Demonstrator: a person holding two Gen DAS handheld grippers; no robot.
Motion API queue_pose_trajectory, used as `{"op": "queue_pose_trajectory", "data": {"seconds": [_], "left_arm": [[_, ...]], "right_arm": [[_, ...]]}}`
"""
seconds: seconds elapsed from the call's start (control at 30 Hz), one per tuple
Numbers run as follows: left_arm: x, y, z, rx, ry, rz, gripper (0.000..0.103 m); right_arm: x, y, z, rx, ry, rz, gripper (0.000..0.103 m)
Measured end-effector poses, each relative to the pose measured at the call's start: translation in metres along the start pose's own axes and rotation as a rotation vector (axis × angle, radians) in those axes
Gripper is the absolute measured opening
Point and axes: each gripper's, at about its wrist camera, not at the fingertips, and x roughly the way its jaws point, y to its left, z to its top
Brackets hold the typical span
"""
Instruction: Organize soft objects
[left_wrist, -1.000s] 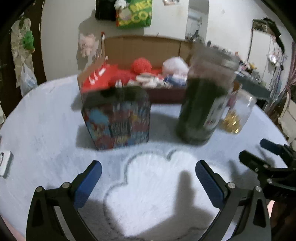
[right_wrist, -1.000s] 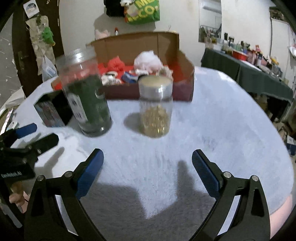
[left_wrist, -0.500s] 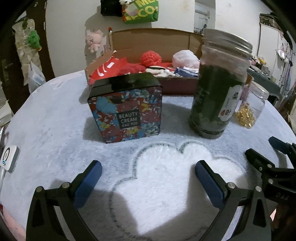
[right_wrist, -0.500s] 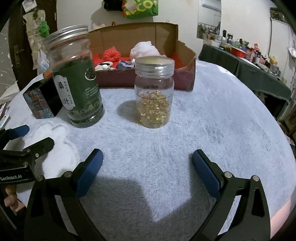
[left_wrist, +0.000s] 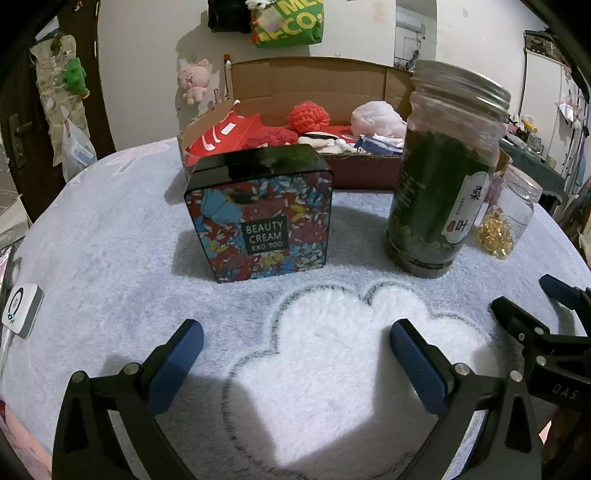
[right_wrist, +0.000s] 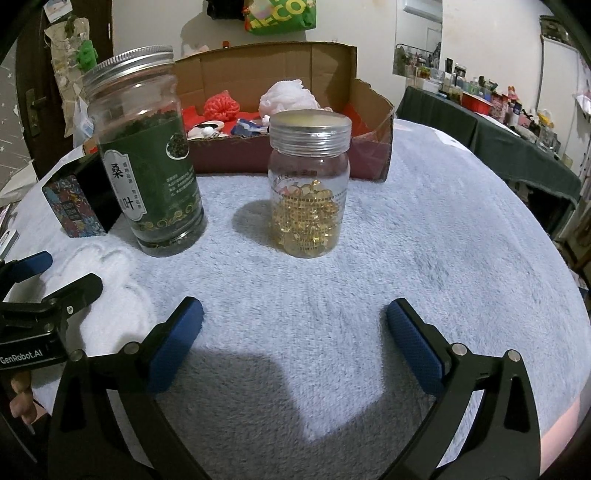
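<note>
Your left tool (left_wrist: 295, 354) hangs with its blue pads spread wide and nothing between them, low over the fleece-covered counter (left_wrist: 110, 229). Your right tool (right_wrist: 293, 332) is just as wide open and equally empty. Over the last second both have drawn nearer to the containers: the floral tin (left_wrist: 260, 214) now fills more of the left view and stands sharp where it was blurred, and the capsule jar (right_wrist: 309, 188) looms larger ahead of the right tool. The green-leaf jar (right_wrist: 147, 155) stands between the two, upright and lidded.

The soft things lie well beyond them, in the cardboard box (right_wrist: 373, 110) at the back of the counter: a red knitted ball (left_wrist: 308, 117), a white mesh puff (right_wrist: 286, 98), red cloth (left_wrist: 225, 134) and some smaller pieces too jumbled to name. None rests on the open counter.

So the approach has brought you up to three hard containers, not to the soft goods. That fits either soft items waiting to be drawn out of the box or ones already gathered into it; the frames do not settle which.
</note>
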Motion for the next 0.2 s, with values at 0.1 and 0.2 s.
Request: {"op": "queue_pose_trajectory", "data": {"seconds": [0.1, 0.2], "left_arm": [[-0.0001, 0.0002, 0.0000, 0.000, 0.000, 0.000, 0.103], [0.0005, -0.0010, -0.0001, 0.000, 0.001, 0.000, 0.103]], "right_arm": [[0.0002, -0.0001, 0.0002, 0.000, 0.001, 0.000, 0.102], [0.0003, -0.0001, 0.0001, 0.001, 0.001, 0.000, 0.102]]}}
